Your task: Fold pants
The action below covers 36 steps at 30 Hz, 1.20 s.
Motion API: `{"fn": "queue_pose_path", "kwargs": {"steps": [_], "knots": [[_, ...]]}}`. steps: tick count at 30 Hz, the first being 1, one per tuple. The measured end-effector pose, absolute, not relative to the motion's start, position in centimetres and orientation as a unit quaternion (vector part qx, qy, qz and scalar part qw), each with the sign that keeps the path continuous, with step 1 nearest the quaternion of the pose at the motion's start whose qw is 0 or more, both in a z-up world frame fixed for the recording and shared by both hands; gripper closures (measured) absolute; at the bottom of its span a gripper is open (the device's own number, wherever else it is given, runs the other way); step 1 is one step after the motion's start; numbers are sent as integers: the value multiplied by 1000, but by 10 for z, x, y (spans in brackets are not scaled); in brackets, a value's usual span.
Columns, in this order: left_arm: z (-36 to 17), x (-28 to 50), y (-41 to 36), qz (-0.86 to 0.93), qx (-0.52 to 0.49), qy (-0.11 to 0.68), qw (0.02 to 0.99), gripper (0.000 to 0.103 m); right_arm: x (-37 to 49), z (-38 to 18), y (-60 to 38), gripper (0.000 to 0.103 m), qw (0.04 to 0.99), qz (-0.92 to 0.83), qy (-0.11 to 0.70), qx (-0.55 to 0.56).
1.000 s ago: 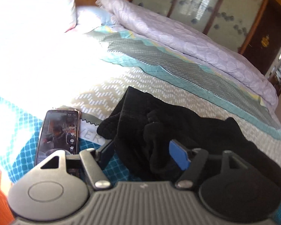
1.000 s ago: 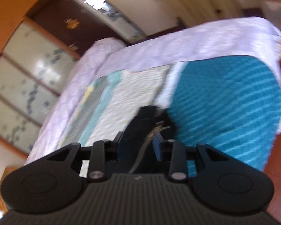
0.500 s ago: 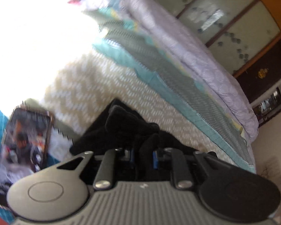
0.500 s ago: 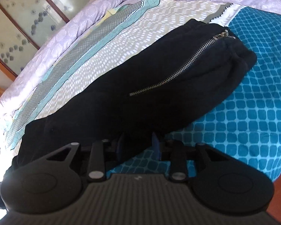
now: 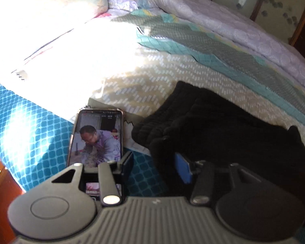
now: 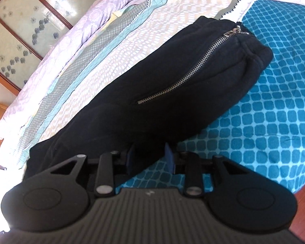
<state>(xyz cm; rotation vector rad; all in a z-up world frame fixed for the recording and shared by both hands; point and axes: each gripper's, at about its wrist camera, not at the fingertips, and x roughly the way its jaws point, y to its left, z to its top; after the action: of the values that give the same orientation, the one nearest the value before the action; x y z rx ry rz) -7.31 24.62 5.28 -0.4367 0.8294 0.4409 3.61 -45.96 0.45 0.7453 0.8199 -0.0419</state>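
The black pants [image 6: 162, 93] lie across the bed [image 6: 274, 111], stretched from the patterned quilt onto the teal blanket, with a zipper [image 6: 191, 69] running toward the hemmed end. The right gripper [image 6: 149, 158] has its jaws clenched on the near edge of the cloth. The left gripper [image 5: 154, 166] has just been opening its jaws; they stand released, the bunched ribbed end just beside the blue pad rather than pinched. The risk, as I judge it, is a lopsided pull: one end held, the other loose, so the fabric could drag crooked or slide toward the bed's edge. Only the left wrist view shows the phone [image 5: 96, 136] lying close beside the pants, liable to be swept along; only the right view shows the zipper and the flat length.
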Motion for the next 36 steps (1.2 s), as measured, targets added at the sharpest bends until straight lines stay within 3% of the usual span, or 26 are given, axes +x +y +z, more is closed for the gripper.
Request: {"fn": "queue_pose_path", "kwargs": {"steps": [4, 9, 16, 20, 21, 24, 28, 29, 30, 31, 33, 36], "knots": [[88, -86, 253, 223, -252, 344, 877, 55, 13, 16, -491, 65, 853, -13, 310, 420], [99, -46, 221, 182, -221, 345, 894, 50, 11, 27, -511, 65, 866, -40, 283, 409], [32, 13, 169, 165, -189, 432, 866, 47, 9, 10, -534, 65, 860, -53, 300, 409], [3, 21, 145, 182, -99, 450, 869, 45, 6, 22, -553, 64, 893, -79, 275, 349], [3, 22, 138, 186, -80, 452, 869, 45, 12, 26, -558, 61, 899, -87, 274, 330], [4, 28, 134, 197, -69, 457, 865, 45, 42, 29, -571, 37, 917, -93, 277, 271], [5, 32, 135, 206, -79, 461, 860, 45, 90, 15, -574, 37, 919, -75, 325, 213], [5, 33, 134, 208, -77, 462, 859, 45, 98, 11, -573, 37, 919, -71, 337, 194], [8, 32, 131, 210, -75, 464, 857, 45, 103, 8, -569, 48, 919, -69, 348, 172], [11, 31, 130, 212, -76, 467, 855, 45, 106, 6, -565, 70, 920, -68, 357, 147], [13, 33, 129, 214, -79, 469, 853, 45, 103, 13, -562, 77, 928, -61, 344, 130], [11, 40, 128, 219, -79, 471, 851, 45, 98, 32, -576, 78, 942, -76, 286, 161]]}}
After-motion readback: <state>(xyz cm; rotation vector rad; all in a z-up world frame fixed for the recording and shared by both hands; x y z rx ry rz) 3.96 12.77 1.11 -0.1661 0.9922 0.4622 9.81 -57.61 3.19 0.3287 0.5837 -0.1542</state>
